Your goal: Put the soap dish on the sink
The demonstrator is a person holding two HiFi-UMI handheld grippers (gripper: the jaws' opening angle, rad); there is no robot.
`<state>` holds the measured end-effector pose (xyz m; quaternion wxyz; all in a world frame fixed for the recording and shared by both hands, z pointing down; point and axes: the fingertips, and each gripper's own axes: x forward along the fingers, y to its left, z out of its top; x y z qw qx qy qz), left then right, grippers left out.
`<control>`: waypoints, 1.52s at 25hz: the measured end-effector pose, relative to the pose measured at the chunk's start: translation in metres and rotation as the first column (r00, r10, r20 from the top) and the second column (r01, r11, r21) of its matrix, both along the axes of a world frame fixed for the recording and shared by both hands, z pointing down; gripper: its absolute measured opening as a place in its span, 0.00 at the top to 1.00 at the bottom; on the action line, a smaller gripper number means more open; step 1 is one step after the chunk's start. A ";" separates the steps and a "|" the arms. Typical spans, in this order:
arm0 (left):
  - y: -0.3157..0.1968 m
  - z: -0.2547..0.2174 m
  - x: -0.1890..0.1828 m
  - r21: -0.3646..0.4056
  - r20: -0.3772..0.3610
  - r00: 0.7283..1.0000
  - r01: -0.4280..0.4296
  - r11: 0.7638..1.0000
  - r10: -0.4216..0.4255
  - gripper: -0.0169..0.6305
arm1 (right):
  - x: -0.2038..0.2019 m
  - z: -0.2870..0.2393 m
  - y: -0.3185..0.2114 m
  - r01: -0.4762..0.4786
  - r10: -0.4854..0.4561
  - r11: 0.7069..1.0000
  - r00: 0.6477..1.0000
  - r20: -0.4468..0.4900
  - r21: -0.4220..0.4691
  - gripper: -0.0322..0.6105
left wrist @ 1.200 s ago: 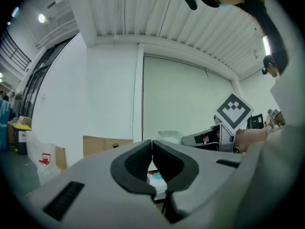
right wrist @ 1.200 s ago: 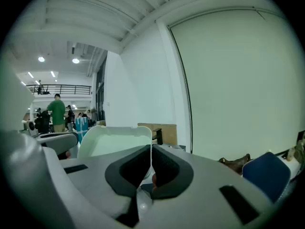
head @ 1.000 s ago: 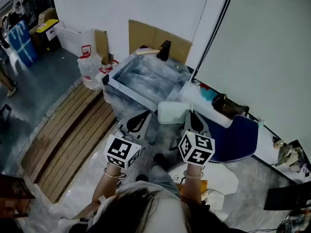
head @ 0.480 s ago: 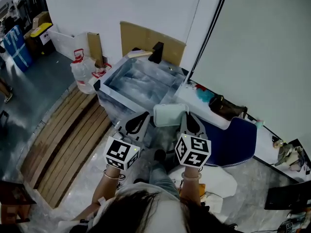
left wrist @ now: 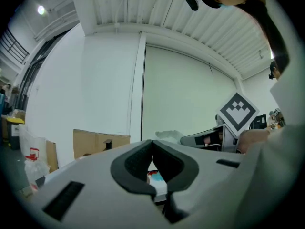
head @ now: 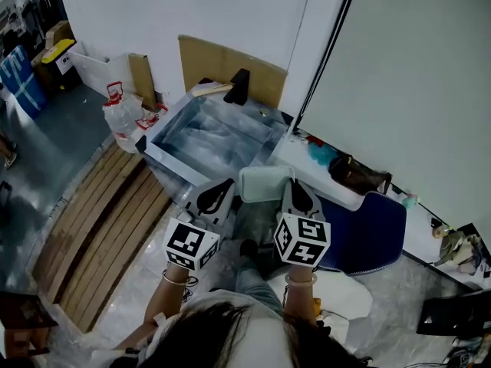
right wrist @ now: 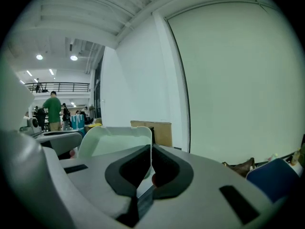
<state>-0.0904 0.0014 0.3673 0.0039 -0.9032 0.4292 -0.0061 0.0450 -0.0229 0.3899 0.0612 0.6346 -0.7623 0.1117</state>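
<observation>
A pale green soap dish (head: 265,182) hangs in the air just short of the steel sink's near rim (head: 165,159). My right gripper (head: 291,188) is shut on the dish's right edge. In the right gripper view the dish (right wrist: 116,140) stands up to the left of the closed jaws of the right gripper (right wrist: 151,163). My left gripper (head: 217,193) is beside the dish on its left, apart from it. In the left gripper view the left gripper (left wrist: 152,156) is shut with nothing between its pads. A black faucet (head: 238,87) stands at the sink's far rim.
A white ledge (head: 307,163) right of the sink carries a teal item (head: 323,152) and a dark bag (head: 357,175). A blue tub (head: 368,225) sits below it. A water jug (head: 119,119) and wooden slats (head: 96,221) lie left; cardboard (head: 230,67) leans behind.
The head view has drifted, so the sink sits further left in the picture. Both grippers and the dish keep about the same place relative to each other; the right gripper's hold is unchanged.
</observation>
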 end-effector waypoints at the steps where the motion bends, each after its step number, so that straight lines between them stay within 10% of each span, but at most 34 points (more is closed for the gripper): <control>1: -0.005 0.001 0.002 -0.002 0.002 1.000 -0.001 1.000 0.001 0.96 | 0.002 0.001 -0.006 -0.001 0.001 1.000 1.000 0.001 -0.002 0.91; 38: -0.200 0.050 0.086 -0.129 0.041 0.999 0.033 0.991 -0.028 0.96 | 0.083 0.059 -0.203 0.028 -0.028 0.992 1.000 0.002 -0.126 0.91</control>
